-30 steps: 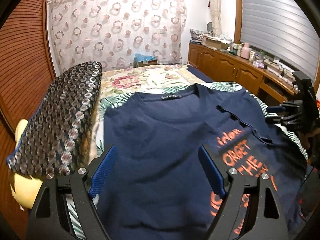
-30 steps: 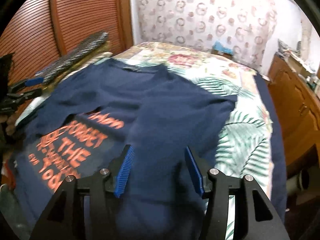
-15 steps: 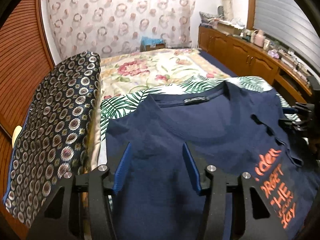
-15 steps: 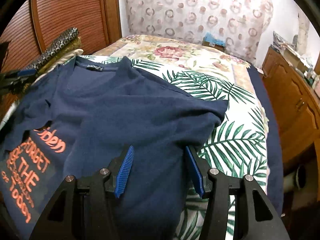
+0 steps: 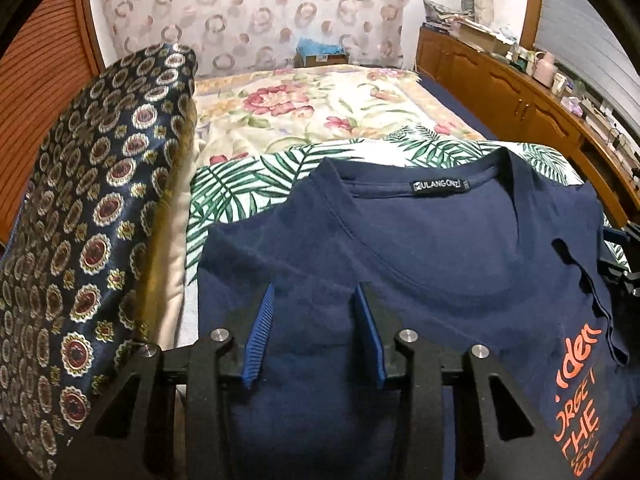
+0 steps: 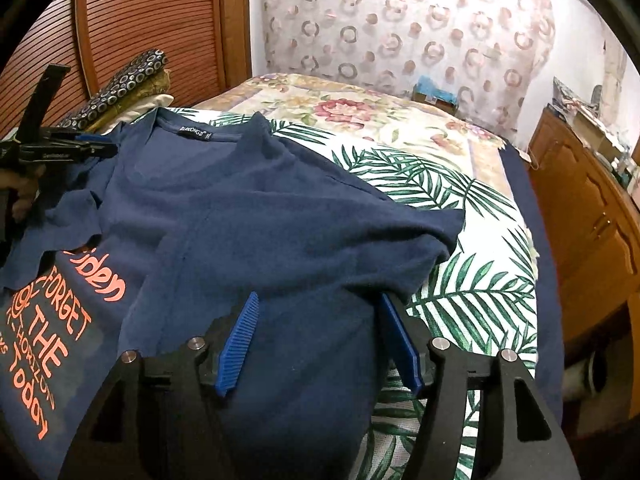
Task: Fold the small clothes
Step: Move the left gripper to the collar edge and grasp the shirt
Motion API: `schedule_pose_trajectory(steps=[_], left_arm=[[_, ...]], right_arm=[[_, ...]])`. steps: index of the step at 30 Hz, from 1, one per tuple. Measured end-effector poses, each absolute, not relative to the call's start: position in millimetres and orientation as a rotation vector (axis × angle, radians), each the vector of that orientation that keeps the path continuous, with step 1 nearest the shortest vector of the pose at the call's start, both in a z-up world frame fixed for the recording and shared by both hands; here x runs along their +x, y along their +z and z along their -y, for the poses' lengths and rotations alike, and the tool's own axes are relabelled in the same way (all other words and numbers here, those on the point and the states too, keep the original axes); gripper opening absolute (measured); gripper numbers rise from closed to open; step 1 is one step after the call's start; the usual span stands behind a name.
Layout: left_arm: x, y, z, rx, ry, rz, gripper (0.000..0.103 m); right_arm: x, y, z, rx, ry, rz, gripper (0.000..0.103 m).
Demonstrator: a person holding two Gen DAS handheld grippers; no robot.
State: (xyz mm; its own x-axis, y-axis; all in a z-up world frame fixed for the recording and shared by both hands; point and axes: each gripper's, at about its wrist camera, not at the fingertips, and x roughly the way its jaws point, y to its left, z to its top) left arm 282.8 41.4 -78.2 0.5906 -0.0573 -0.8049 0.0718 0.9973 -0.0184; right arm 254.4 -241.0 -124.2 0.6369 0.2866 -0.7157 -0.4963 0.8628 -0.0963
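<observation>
A navy T-shirt [image 5: 440,260] with orange lettering lies spread on the bed, collar label facing up, its left sleeve folded in over the print. My left gripper [image 5: 314,292] is low over the shirt's left shoulder area. Its jaws are closing with navy cloth between the blue pads [image 5: 260,332], and a gap still shows. My right gripper [image 6: 320,298] sits at the right sleeve and side of the T-shirt [image 6: 240,220]. Its jaws are opening, with cloth lying between them. The left gripper [image 6: 60,148] also shows at the left edge of the right wrist view.
A dark patterned cushion [image 5: 88,220] leans at the bed's left side against a slatted wooden wall. The palm-leaf bedspread [image 6: 460,280] shows around the shirt. A wooden cabinet [image 6: 592,220] with clutter runs along the right. A blue box [image 5: 320,50] stands beyond the bed.
My left gripper moved left across the shirt, dropped lower and narrowed its jaws. My right gripper shifted to the right sleeve area, then widened its jaws.
</observation>
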Motion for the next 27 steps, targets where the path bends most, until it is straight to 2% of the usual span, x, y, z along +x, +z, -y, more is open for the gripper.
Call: schedule_pose_trajectory(steps=[3,8,12,27], left_arm=[[281,-79,-38,0.023,-0.069,-0.933,0.04],[277,-79,-41,0.031,-0.092,-0.926,0.015],[273,-78,-44,0.022,-0.121,-0.932,0.004],[263,-7,-105,0.05,0.042,-0.73,0.003]], right_arm=[[255,-124,241,-0.298,0.455,-0.758,0.065],[256,-124,241,-0.298,0.458,-0.76,0.067],[256,-125,240,-0.299,0.457,-0.759,0.067],[256,-125,241,-0.299,0.455,-0.76,0.068]])
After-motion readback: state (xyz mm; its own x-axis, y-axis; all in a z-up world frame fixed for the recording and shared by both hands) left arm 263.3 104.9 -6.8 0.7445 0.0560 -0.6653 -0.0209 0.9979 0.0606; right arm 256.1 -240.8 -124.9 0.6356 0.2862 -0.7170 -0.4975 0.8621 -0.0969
